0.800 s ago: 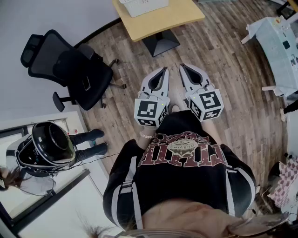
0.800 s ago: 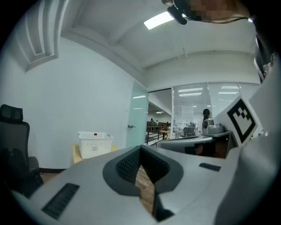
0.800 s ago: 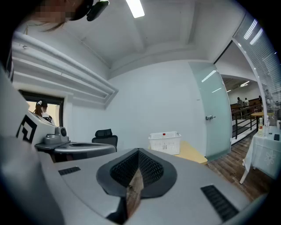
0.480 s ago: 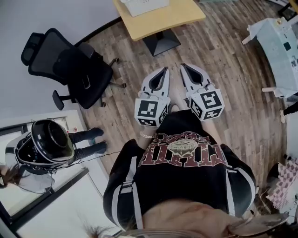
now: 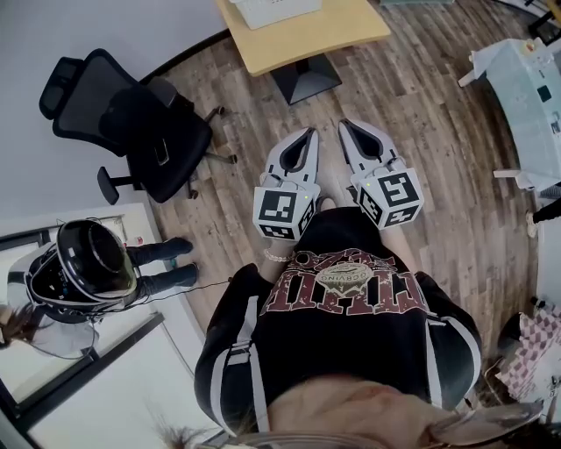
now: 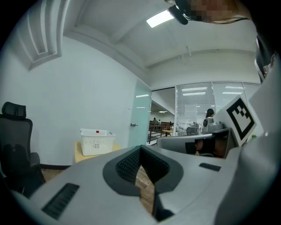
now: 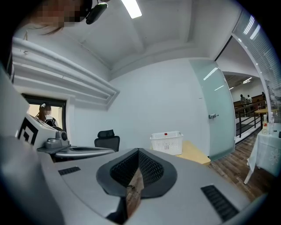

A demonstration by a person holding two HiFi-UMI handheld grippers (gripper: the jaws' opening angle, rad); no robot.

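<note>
The left tool point(image 5: 308, 133) and the right tool point(image 5: 344, 125) hover side by side, close together but not touching, in front of the person's black printed sweatshirt point(image 5: 351, 324) and above the brown wood-plank floor point(image 5: 421, 105). Each carries its black-and-white marker cube at the rear, the left one point(image 5: 282, 210) and the right one point(image 5: 392, 197). In the left gripper view the left tool point(image 6: 141, 150) has its grey jaws brought together at the tips. Only a narrow slot between the dark ribbed pads shows floor planks, and nothing is held. The right gripper view shows the same of the right tool point(image 7: 138, 152): jaws together, nothing between them. Ahead of both tips, well apart from them, stands the light wooden surface point(image 5: 324, 31) on a black pedestal base point(image 5: 304, 79). The white perforated plastic basket point(image 5: 267, 10) sits on top of it, and it also shows in both gripper views point(image 6: 95, 143) point(image 7: 166, 143). To the left of the tools, near the white wall, is a black mesh-backed office chair on castors point(image 5: 131, 131). At the right edge of the head view stands a white table point(image 5: 526, 88). A frosted glass door point(image 7: 217, 118) stands beyond the basket.
</note>
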